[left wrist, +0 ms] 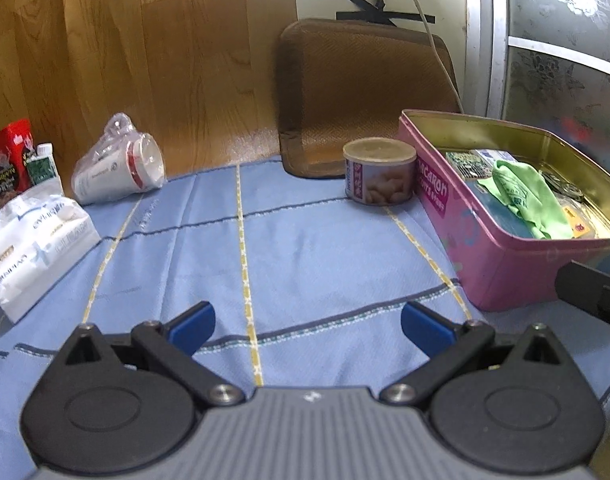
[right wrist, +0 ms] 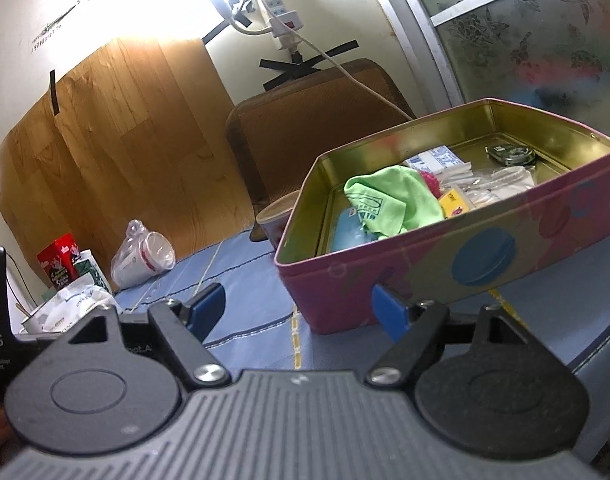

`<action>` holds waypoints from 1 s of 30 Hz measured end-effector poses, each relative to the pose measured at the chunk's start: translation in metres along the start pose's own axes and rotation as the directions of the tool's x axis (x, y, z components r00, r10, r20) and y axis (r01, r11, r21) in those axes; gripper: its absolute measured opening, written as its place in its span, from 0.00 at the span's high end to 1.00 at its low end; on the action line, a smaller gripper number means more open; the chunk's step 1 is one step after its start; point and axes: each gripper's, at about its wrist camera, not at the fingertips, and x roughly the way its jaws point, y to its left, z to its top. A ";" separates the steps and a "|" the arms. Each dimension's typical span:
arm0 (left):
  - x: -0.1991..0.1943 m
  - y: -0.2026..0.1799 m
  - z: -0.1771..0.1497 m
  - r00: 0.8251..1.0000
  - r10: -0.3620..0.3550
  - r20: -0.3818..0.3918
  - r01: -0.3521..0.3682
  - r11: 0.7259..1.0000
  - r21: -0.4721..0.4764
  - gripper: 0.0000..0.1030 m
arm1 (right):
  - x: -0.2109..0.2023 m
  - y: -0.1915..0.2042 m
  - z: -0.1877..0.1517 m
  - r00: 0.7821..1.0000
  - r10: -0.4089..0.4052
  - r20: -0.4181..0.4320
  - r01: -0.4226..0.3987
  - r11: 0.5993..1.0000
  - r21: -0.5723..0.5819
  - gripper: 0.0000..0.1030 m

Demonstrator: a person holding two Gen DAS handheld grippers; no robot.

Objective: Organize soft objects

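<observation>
A: Location of the soft item?

B: The green cloth lies crumpled inside the pink tin, toward its left end, partly over a blue flat pack. Small packets and a white box lie behind and to the right of it.

A: Status of the tongs?

B: Left tongs: released, blue pads apart, nothing between them, above the blue striped cloth covering the bench. Right tongs: released, nothing between the pads, in front of the tin's near wall; contact with the wall cannot be confirmed.

A: Surrounding items?

B: A round can stands just beside the tin's left end. A brown cushion leans on the wall behind. A bagged cup stack, a white tissue pack and a red box lie at far left.
</observation>
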 end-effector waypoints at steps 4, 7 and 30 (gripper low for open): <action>0.005 -0.004 -0.005 1.000 0.010 -0.023 -0.009 1.000 0.024 0.00 | 0.001 -0.001 -0.001 1.000 -0.017 0.004 0.017 1.000 0.000 0.17; 0.008 -0.007 -0.009 0.999 -0.002 -0.041 0.003 0.999 0.033 0.00 | 0.002 -0.003 -0.003 1.000 -0.029 0.005 0.029 1.000 0.007 0.15; 0.020 -0.019 -0.015 0.995 0.031 -0.092 -0.022 0.996 0.091 0.00 | 0.009 -0.019 -0.007 0.999 -0.051 -0.005 0.052 0.997 0.065 0.14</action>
